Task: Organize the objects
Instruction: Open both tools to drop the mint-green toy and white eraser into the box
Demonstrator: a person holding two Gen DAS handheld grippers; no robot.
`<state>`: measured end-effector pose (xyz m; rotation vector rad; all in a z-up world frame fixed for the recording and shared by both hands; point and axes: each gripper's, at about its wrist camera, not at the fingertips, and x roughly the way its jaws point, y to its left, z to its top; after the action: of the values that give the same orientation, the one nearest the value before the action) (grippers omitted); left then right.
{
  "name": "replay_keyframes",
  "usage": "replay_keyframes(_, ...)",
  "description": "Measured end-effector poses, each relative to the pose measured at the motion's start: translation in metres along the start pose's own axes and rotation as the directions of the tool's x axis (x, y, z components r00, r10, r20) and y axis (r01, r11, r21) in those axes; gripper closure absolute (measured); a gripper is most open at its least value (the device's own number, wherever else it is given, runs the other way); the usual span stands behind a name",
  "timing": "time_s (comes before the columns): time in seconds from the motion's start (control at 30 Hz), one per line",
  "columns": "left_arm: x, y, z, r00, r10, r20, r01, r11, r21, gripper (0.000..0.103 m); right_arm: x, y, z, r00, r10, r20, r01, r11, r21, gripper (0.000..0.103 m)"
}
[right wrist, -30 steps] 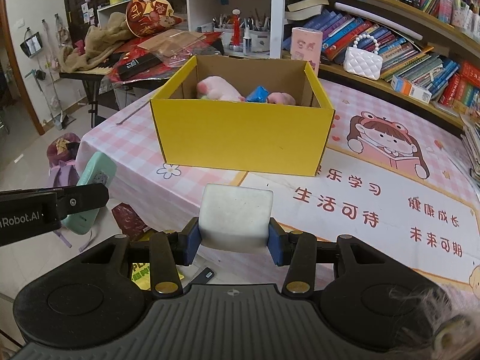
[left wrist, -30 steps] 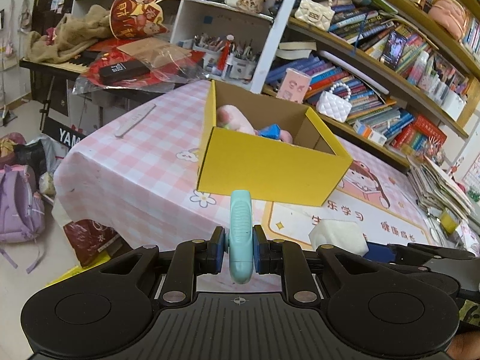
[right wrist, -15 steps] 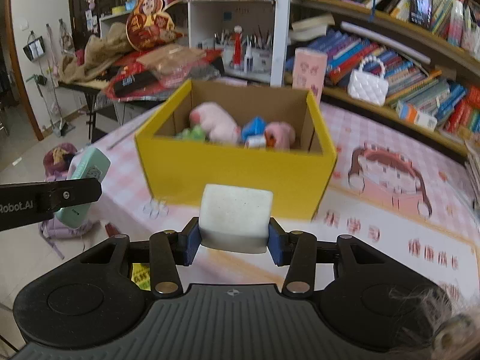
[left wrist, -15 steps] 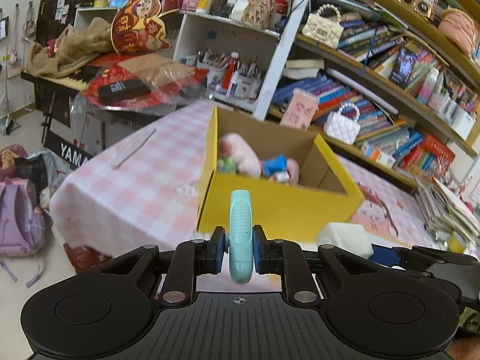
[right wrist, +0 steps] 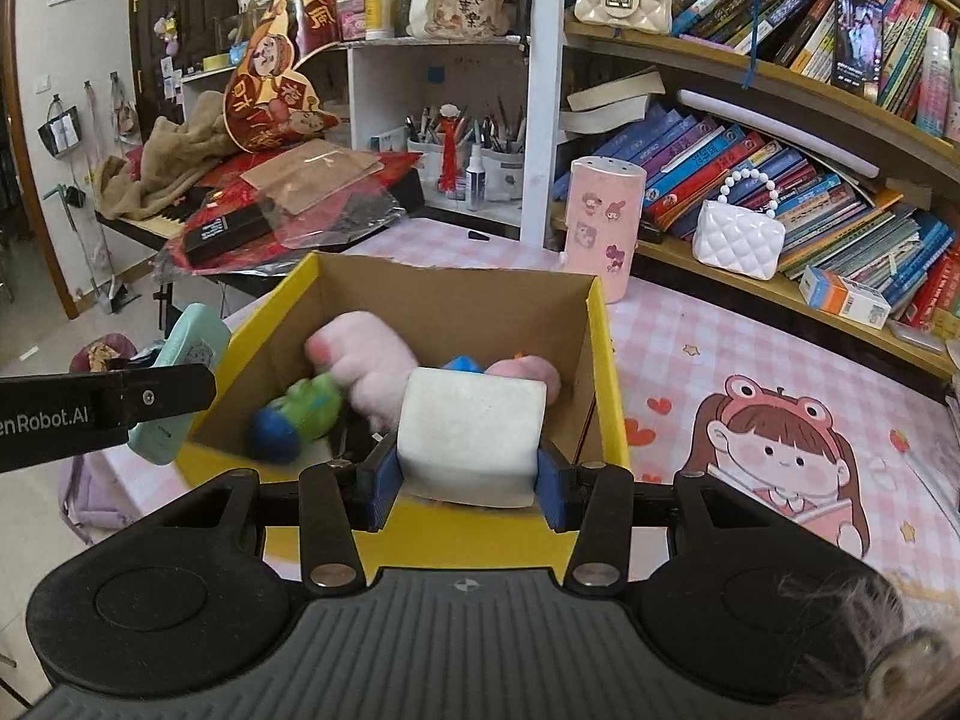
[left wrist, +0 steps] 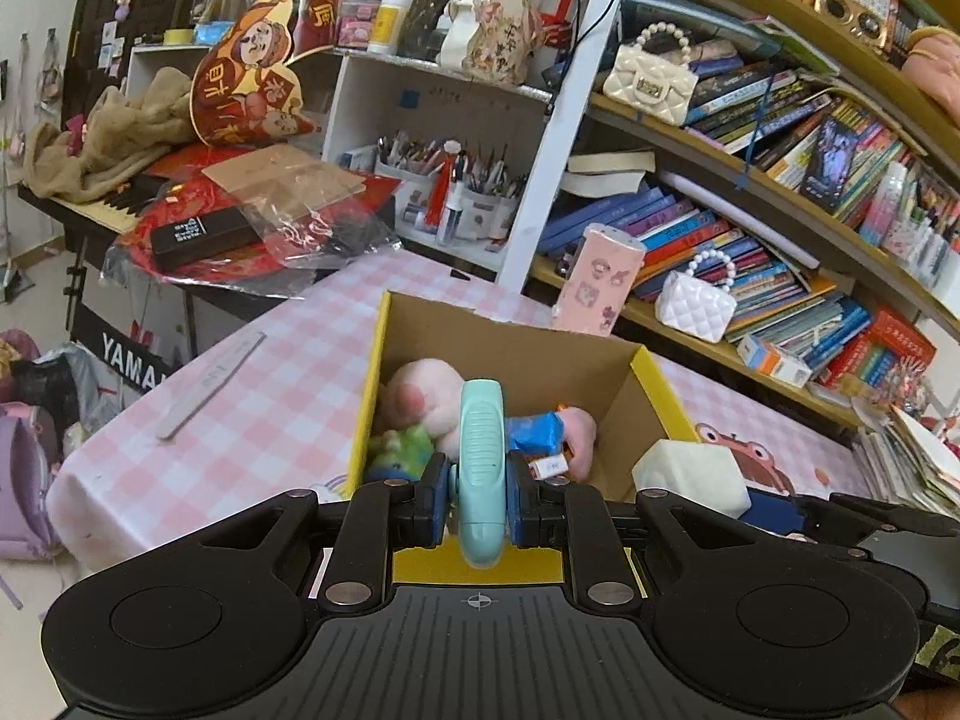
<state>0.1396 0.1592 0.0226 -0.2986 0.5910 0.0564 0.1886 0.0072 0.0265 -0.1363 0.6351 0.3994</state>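
A yellow cardboard box (left wrist: 657,396) (right wrist: 606,360) stands open on the pink checked table. Inside lie a pink plush toy (right wrist: 372,360) (left wrist: 414,396), a green and blue toy (right wrist: 300,414) and a blue item (left wrist: 534,435). My left gripper (left wrist: 478,501) is shut on a mint-green flat object (left wrist: 480,462), held on edge above the box's near wall; it also shows in the right wrist view (right wrist: 180,384). My right gripper (right wrist: 468,474) is shut on a white sponge block (right wrist: 471,438) (left wrist: 690,474), over the box's near right part.
A pink patterned canister (right wrist: 603,228) and a white quilted handbag (right wrist: 738,240) stand behind the box by bookshelves (right wrist: 780,138). A grey ruler (left wrist: 210,384) lies on the tablecloth at left. A cluttered keyboard piano (left wrist: 138,204) stands beyond the table's left edge.
Both grippers have risen and moved forward from below the table edge until they hang over the box's near wall. Each keeps its hold.
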Motion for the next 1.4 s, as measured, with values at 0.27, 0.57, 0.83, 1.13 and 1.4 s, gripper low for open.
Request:
replay_keyframes(0.27, 0.052, -0.006, 0.003, 0.996, 0.038, -0.086, -0.037, 0.999, 0.011, 0.085, 0.062, -0.008, 0.007, 0.995, 0.040, -0.086, -0.044, 0.998, -0.038, 0.060)
replay_keyframes(0.57, 0.083, -0.005, -0.003, 0.982, 0.074, -0.171, -0.071, 0.997, 0.025, 0.082, 0.098, -0.011, 0.005, 0.981, 0.096, -0.167, -0.101, 0.995, -0.022, 0.059)
replay_keyframes(0.83, 0.071, -0.005, -0.002, 0.985, 0.066, -0.160, -0.063, 0.998, 0.027, 0.075, 0.090, -0.010, 0.003, 0.983, 0.090, -0.158, -0.088, 0.996, 0.015, 0.057)
replay_keyframes(1.13, 0.020, -0.007, 0.000, 0.998, 0.060, -0.032, -0.059, 0.998, 0.023, 0.027, 0.027, -0.006, -0.003, 0.999, 0.030, -0.021, -0.029, 0.999, 0.039, 0.039)
replay_keyframes(1.4, -0.020, -0.018, -0.021, 1.000, 0.026, -0.002, -0.026, 0.997, 0.068, 0.014, -0.027, -0.004, -0.030, 0.997, -0.073, 0.018, 0.071, 0.992, 0.102, 0.038)
